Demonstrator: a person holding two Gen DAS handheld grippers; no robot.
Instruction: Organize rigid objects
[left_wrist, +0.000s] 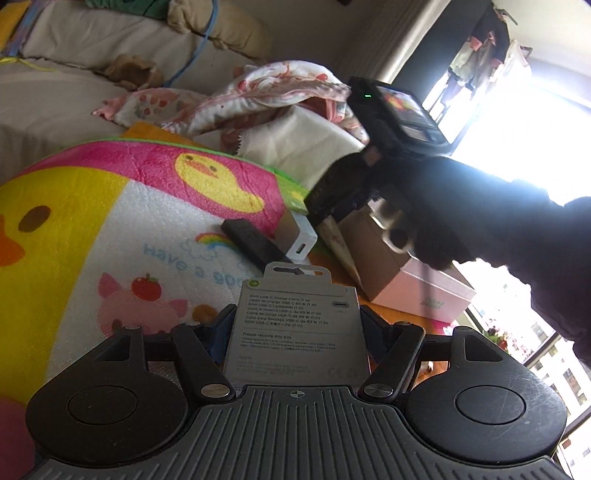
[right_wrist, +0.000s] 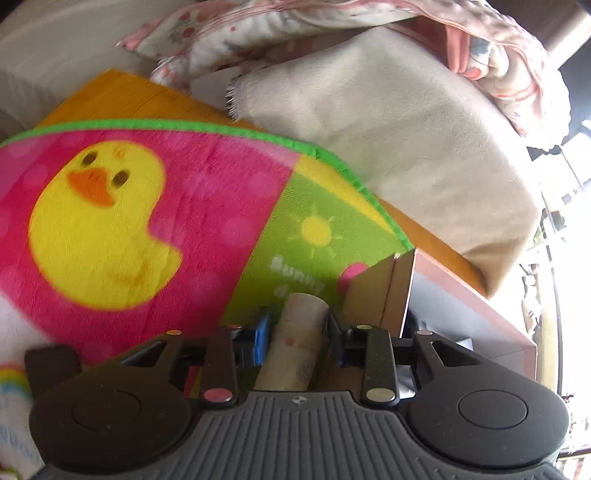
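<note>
The left gripper (left_wrist: 293, 332) is clamping a flat grey USB-C charge cable box (left_wrist: 295, 325) between its pads, the printed back facing the camera and the hang tab pointing away. Just beyond the tab, a black stick-shaped device (left_wrist: 253, 240) is lying against a white power adapter (left_wrist: 301, 240) on the bright duck-print play mat (left_wrist: 110, 221).

The right gripper (right_wrist: 299, 332) is holding its pads slightly apart with a cardboard tube (right_wrist: 295, 347) lying lengthwise between them; whether the pads are pressing on the tube cannot be told. Seen from the left wrist, the right gripper (left_wrist: 332, 206) is hanging dark against the window light, a gloved hand (left_wrist: 461, 206) wrapping around its handle, just above an open cardboard box (left_wrist: 380, 251).

In the right wrist view that open cardboard box (right_wrist: 399, 291) is sitting just right of the tube, its brown flap standing upright; dark and pale things are lying inside, too shaded to name. A white lidded box (left_wrist: 424, 291) is resting against it on the orange desk (right_wrist: 129, 92).

Farther off, a beige folded cloth (right_wrist: 388, 129) and a pink floral blanket (left_wrist: 280, 92) are piling up behind the mat.
</note>
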